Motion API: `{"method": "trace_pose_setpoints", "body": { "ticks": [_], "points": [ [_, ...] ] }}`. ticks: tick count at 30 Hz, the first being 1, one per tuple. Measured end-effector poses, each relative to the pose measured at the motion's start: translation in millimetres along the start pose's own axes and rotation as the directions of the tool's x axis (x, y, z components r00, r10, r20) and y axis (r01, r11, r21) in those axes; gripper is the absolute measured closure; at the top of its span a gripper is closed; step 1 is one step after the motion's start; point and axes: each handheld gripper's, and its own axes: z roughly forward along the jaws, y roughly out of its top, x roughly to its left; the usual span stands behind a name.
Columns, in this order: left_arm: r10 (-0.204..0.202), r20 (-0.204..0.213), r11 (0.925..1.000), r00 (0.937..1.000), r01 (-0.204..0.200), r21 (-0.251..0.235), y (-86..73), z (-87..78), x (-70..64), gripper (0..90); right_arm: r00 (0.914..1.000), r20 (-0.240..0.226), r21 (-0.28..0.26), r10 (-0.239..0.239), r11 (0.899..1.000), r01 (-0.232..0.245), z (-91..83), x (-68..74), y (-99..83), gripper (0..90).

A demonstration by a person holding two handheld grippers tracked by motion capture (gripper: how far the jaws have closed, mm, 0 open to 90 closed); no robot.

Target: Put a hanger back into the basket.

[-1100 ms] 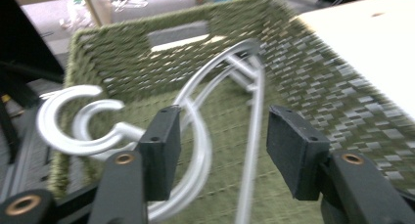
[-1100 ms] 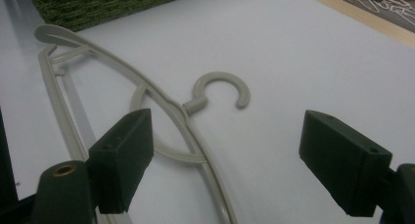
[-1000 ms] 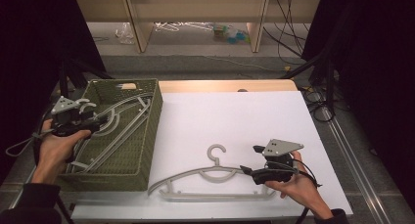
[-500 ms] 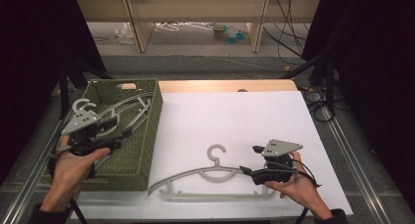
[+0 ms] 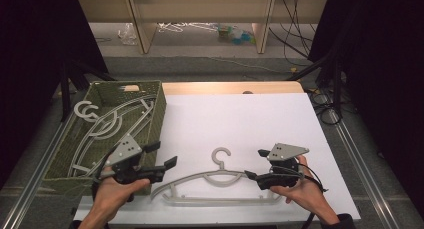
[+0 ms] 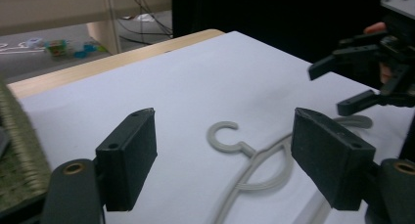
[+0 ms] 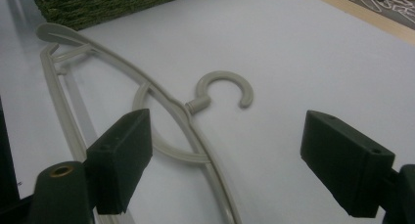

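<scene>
A grey plastic hanger (image 5: 220, 181) lies flat on the white sheet (image 5: 240, 124), its hook pointing away from me. My left gripper (image 5: 167, 154) hovers open at the basket's near right corner, just left of the hanger's left arm. In the left gripper view the hanger's hook (image 6: 225, 136) lies on the sheet ahead of the open jaws. My right gripper (image 5: 253, 164) stands open at the hanger's right shoulder, nothing between its fingers. In the right gripper view the hanger (image 7: 195, 106) runs between the wide-apart jaws on the sheet.
A green woven basket (image 5: 155, 109) with grey hangers (image 5: 107, 121) in it stands at the left of the table. The wooden table edge (image 5: 230, 87) runs along the back. Shelving and clutter lie on the floor beyond.
My left gripper has moved from over the basket to the right and nearer me, to the basket's near right corner beside the hanger. The right gripper and the hanger have stayed put.
</scene>
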Motion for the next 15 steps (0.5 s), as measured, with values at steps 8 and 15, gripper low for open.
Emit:
{"method": "trace_pose_setpoints", "body": {
  "ticks": [8,15],
  "points": [
    [0.017,0.05,0.9999,0.9986,-0.017,0.003,-18.7,14.0,-19.9,20.4,0.9999,-0.012,0.023,0.004,1.0,-0.004,5.8,-0.4,-4.0,20.3],
    [0.018,0.067,0.9996,0.9976,-0.019,0.02,-34.4,25.1,-27.1,16.6,0.9998,-0.021,0.049,0.005,0.999,-0.004,11.4,-0.6,-6.6,20.7]
  ]
}}
